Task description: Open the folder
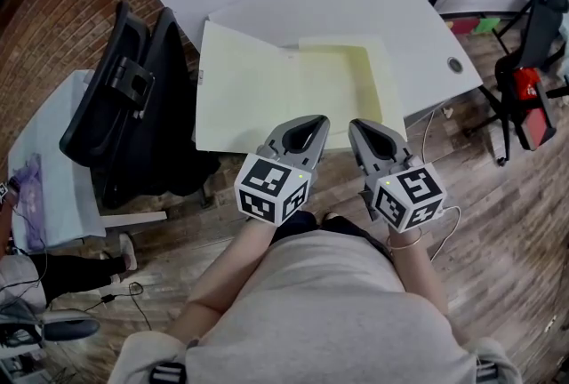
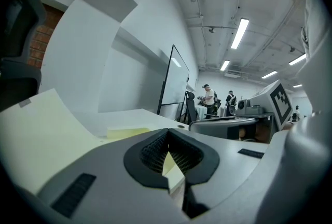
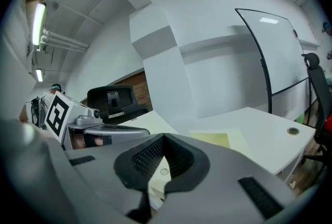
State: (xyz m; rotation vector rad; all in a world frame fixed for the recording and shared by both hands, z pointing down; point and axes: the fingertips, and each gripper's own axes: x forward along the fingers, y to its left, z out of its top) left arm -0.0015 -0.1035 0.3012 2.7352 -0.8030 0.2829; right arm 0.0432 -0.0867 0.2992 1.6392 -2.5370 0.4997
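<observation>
Nearest the lens is the person's pale shirt [image 1: 329, 302], with both forearms reaching out to the marker cubes. From there the left gripper [image 1: 318, 119] points forward with its jaws pressed together at the tips; in the left gripper view [image 2: 167, 133] a pale yellow edge shows through the hollow behind the tips. Just beside it the right gripper [image 1: 356, 125] is likewise closed, tip against tip [image 3: 164, 136], with nothing seen pinched. Both tips sit over the near edge of the folder [image 1: 258, 80], which lies spread open and flat on the white table [image 1: 400, 9], its near-left corner hanging past the table edge. On the folder's right leaf is a deeper yellow panel [image 1: 342, 76] framed by a paler border; the left leaf is bare. A round cable hole [image 1: 456, 65] sits in the table to the right, well apart from the folder. A black office chair [image 1: 133, 89] stands close against the folder's left edge. On the wood floor [image 1: 498, 222] to the right stands a red and black device [image 1: 526, 102]. Beyond the table a whiteboard [image 3: 275, 52] stands upright, and people [image 2: 208, 96] are small in the distance.
</observation>
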